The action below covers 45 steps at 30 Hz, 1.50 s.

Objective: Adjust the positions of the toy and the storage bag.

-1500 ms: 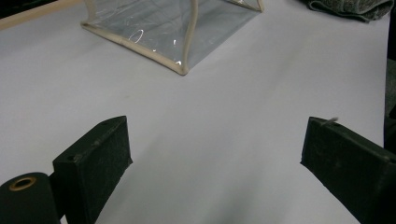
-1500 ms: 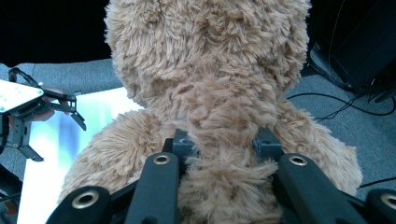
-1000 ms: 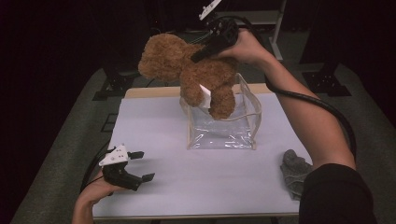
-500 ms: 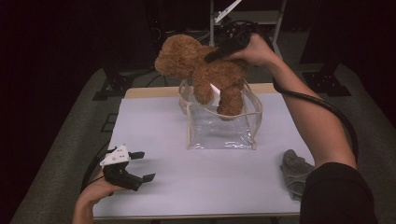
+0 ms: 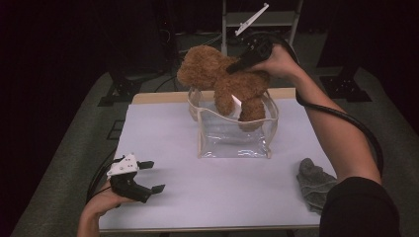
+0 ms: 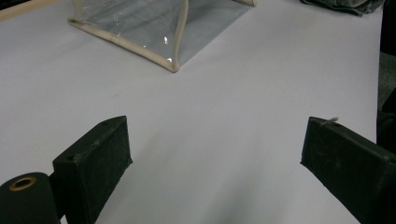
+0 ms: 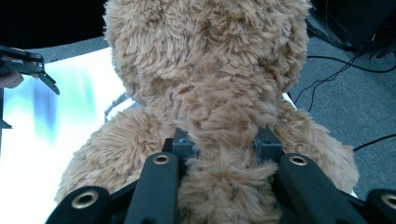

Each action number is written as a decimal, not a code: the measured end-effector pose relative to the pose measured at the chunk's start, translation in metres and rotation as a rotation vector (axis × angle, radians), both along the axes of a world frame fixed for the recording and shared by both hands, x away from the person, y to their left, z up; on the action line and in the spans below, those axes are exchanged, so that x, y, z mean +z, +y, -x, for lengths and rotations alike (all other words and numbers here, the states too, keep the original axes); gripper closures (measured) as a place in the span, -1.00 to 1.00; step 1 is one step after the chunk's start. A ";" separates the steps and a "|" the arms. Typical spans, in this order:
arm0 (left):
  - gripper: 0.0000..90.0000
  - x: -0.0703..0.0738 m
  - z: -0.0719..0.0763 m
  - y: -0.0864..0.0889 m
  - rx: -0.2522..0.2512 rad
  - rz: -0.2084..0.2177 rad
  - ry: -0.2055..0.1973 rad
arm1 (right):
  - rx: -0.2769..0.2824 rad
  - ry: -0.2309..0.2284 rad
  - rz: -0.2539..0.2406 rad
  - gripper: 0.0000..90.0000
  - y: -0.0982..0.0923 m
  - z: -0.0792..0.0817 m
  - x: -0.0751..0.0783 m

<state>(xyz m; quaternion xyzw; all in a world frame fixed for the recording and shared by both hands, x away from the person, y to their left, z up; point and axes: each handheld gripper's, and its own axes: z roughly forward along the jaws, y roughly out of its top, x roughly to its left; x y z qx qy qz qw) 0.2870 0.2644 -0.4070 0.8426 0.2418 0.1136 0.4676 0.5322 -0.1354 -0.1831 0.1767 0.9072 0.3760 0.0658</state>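
Observation:
A brown plush teddy bear [image 5: 222,81] hangs over the clear plastic pouch [image 5: 232,133] with cream edging, its legs dipping into the pouch's open top. My right gripper [image 5: 237,66] is shut on the bear; in the right gripper view the jaws pinch the fur of the bear [image 7: 210,93] at its back, and the gripper [image 7: 223,147] sits just below the head. My left gripper [image 5: 148,177] rests on the white table near its front left corner, open with nothing between the jaws. Seen from the left gripper [image 6: 215,154], the pouch [image 6: 163,28] lies ahead.
A grey cloth [image 5: 314,182] lies at the table's front right, also at the top edge as the cloth [image 6: 345,4] in the left gripper view. The white table top [image 5: 207,192] has a wooden strip at the back. Stands and cables sit on the floor around it.
My right gripper has carried the bear to the right and downward, so its legs now sink into the pouch's mouth. The left gripper has stayed put.

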 end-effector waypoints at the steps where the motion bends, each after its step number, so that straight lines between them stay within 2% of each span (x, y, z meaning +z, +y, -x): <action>1: -0.83 -0.001 0.000 -0.001 -0.002 0.000 0.001 | -0.004 0.003 -0.005 0.53 -0.002 0.001 -0.002; 10: -0.83 -0.002 0.000 -0.003 -0.011 -0.008 0.009 | 0.007 0.032 0.027 0.53 -0.006 0.008 -0.025; 11: -0.83 -0.002 0.000 -0.003 -0.013 -0.007 0.009 | 0.010 0.044 0.029 0.53 -0.007 0.011 -0.032; 17: -0.83 -0.003 0.000 -0.004 -0.015 -0.005 0.009 | -0.004 0.082 0.036 0.53 -0.013 0.015 -0.049; 24: -0.83 -0.003 0.000 -0.005 -0.019 -0.010 0.012 | -0.009 0.126 0.072 0.53 -0.015 0.019 -0.069; 31: -0.83 -0.003 0.000 -0.005 -0.022 -0.015 0.015 | 0.003 0.168 0.152 0.53 -0.013 0.024 -0.092; 35: -0.83 -0.003 0.000 -0.005 -0.019 -0.013 0.012 | -0.001 0.168 0.139 0.51 -0.016 0.025 -0.092; 39: -0.83 -0.004 -0.001 -0.005 -0.024 -0.019 0.013 | 0.000 0.170 0.147 0.50 -0.017 0.027 -0.093; 45: -0.83 -0.003 0.000 -0.005 -0.018 -0.012 0.015 | -0.003 0.138 0.125 0.18 -0.018 0.028 -0.090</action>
